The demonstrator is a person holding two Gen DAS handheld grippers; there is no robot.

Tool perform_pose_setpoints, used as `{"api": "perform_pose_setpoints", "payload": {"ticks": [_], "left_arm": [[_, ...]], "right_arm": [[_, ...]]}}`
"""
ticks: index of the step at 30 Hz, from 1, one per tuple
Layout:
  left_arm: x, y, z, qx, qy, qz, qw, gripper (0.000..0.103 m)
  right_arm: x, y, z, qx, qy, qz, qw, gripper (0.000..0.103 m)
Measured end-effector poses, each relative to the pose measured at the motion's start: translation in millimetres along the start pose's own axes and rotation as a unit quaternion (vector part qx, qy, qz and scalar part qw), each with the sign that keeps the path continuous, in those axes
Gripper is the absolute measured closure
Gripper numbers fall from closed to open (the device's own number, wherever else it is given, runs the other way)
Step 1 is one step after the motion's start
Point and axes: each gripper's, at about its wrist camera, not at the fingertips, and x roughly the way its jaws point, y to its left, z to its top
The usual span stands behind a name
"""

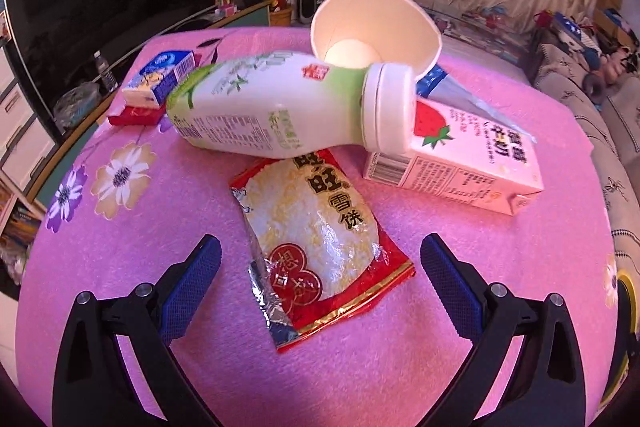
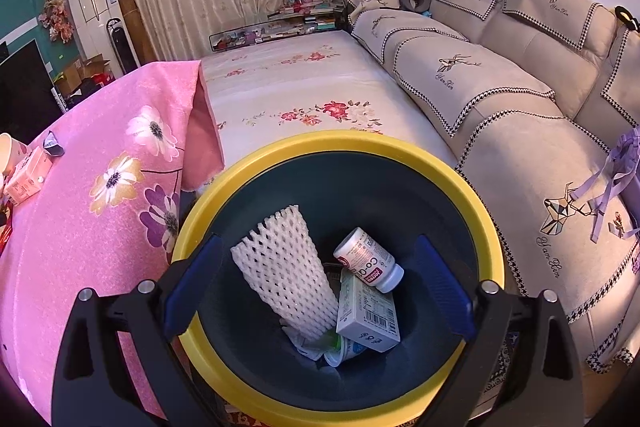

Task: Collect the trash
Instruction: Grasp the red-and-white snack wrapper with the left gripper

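your left gripper [image 1: 320, 259] is spread wide over the red snack wrapper [image 1: 320, 247] on the pink tablecloth [image 1: 120, 235], the yogurt bottle [image 1: 280, 107] just beyond. your right gripper [image 2: 320, 267] hangs empty and spread above the yellow-rimmed bin [image 2: 472, 187], where a foam net [image 2: 284, 267] lies.

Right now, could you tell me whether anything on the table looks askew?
Yes: the bottle lies on its side, propped on the snack wrapper and milk carton, and the paper cup is tipped over.
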Motion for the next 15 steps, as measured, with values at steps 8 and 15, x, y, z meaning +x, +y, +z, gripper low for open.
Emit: {"api": "perform_pose_setpoints", "payload": {"ticks": [8,15], "left_arm": [[17.0,-1.1,1.6,0.000,0.005,0.016,0.9999,0.007],[8.6,1.2,-0.6,0.018,-0.009,-0.002,0.9998,0.043]], "right_arm": [[1.4,-7.3,-1.8,0.008,0.002,0.001,1.000,0.011],[-3.4,-12.7,-3.2,0.018,0.000,0.008,1.000,0.011]]}}
